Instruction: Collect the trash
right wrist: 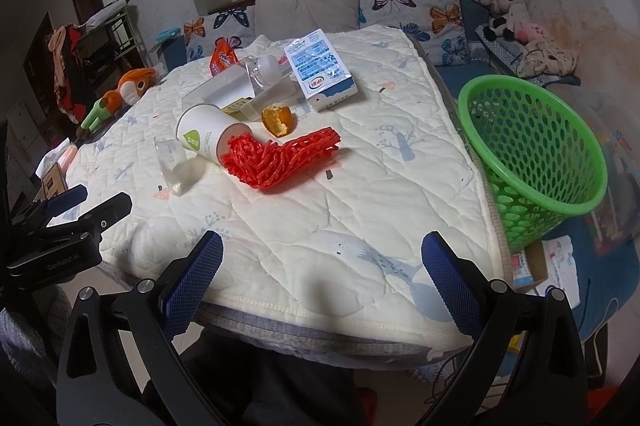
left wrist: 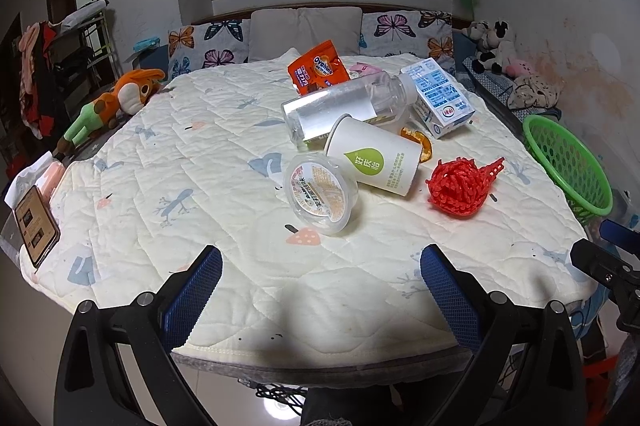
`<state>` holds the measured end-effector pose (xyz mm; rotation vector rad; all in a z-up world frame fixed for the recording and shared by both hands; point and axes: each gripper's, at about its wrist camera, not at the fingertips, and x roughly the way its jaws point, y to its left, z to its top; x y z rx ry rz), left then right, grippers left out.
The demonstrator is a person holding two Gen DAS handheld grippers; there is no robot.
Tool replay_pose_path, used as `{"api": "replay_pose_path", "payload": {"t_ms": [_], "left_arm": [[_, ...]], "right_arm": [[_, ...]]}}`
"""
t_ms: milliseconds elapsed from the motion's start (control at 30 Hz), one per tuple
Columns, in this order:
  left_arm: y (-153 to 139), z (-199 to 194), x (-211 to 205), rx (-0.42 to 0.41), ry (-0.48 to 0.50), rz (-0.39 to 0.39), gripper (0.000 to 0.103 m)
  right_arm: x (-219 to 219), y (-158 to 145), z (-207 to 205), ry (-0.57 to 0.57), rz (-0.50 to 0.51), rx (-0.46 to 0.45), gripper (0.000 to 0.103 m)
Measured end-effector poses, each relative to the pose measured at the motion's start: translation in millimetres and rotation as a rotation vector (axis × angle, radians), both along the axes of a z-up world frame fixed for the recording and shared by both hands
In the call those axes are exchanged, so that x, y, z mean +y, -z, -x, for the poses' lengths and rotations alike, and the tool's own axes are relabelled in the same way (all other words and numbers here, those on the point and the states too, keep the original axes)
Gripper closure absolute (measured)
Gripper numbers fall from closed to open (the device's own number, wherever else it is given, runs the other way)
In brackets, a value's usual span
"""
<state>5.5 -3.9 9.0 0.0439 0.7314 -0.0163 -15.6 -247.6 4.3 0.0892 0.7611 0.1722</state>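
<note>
red foam net beside green basket

A home bedroom, it seems — a white quilted printed bedspread covers the bed, butterfly-patterned pillows line its far edge, and plush toys — blurred — heap beyond the far right corner.

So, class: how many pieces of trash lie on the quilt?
7: jelly cup, paper cup, bottle, milk carton, orange packet, red net, orange peel; others may be hidden.
</note>
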Motion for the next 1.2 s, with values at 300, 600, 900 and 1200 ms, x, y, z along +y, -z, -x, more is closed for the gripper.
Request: {"api": "replay_pose_path", "payload": {"t_ms": [300,600,900,1200], "left_arm": [[2.9,0.9,0.5,-0.002,0.001,-0.003,0.007],[2.7,0.7,-0.1,-0.002,0.000,-0.003,0.007],[2.6,0.5,-0.6,-0.001,0.000,-0.005,0.007],[3.0,0.3,-0.3,0.000,0.000,-0.005,0.007]], "right_arm": [[-0.7,0.3,0.2,0.001,-0.001,0.001,0.004],[-0.5,1.3,-0.3,-0.001,-0.004,0.003,0.004],[0.1,3.3,-1.4,-0.003,-0.003,0.007,0.004],[0.4,5.6,-4.0,-0.005,-0.004,0.011,0.004]]}}
